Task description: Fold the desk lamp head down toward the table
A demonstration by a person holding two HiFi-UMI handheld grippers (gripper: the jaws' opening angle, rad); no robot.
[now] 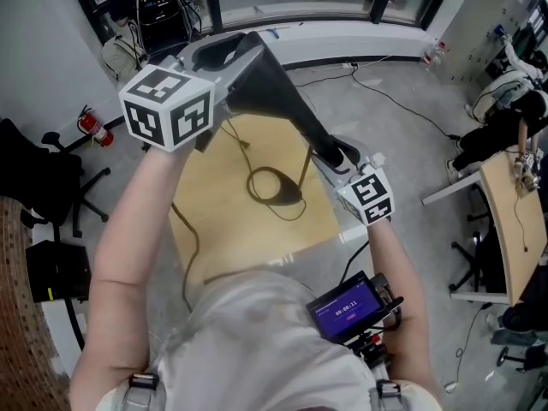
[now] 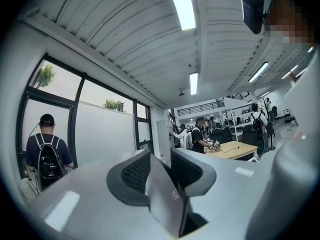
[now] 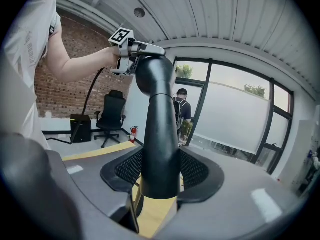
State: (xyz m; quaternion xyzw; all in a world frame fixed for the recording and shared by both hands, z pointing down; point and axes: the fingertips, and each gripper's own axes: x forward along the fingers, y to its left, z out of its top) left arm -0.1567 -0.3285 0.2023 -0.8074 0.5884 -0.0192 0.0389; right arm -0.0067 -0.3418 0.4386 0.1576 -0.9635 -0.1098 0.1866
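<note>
at the left of the head view the left gripper (image 1: 214,56), its marker cube (image 1: 167,105) turned up toward the camera, is raised high and points roughly level. its own view shows why: the jaws are clenched on the thin flat edge of the lamp head (image 2: 162,196), the ribbed pads pinching the panel from both sides. that grip sits at the top end of the lamp, which i judge gives the most leverage for swinging the head over. moving right, the dark body of the lamp runs down and to the right from that grip, over the wooden table (image 1: 214,229), where a loose cable (image 1: 267,178) loops on the bare top. the lamp's foot cannot be made out. at the lower end the right gripper (image 1: 344,157) is grasping the round black lamp arm (image 3: 159,129), pads pressed on either side of it, tilted slightly down. from its view the arm rises to a rounded joint (image 3: 152,74), with the left gripper just beyond it. this lower hold looks like a brace: it pins the arm so the lamp does not tip or slide while the head turns about the joint. the head is high above the table, so the fold seems not yet done. the next move calls for the left hand to bring the head down in an arc while the right holds firm. the thin panel slipping from the pads is the main risk.
</note>
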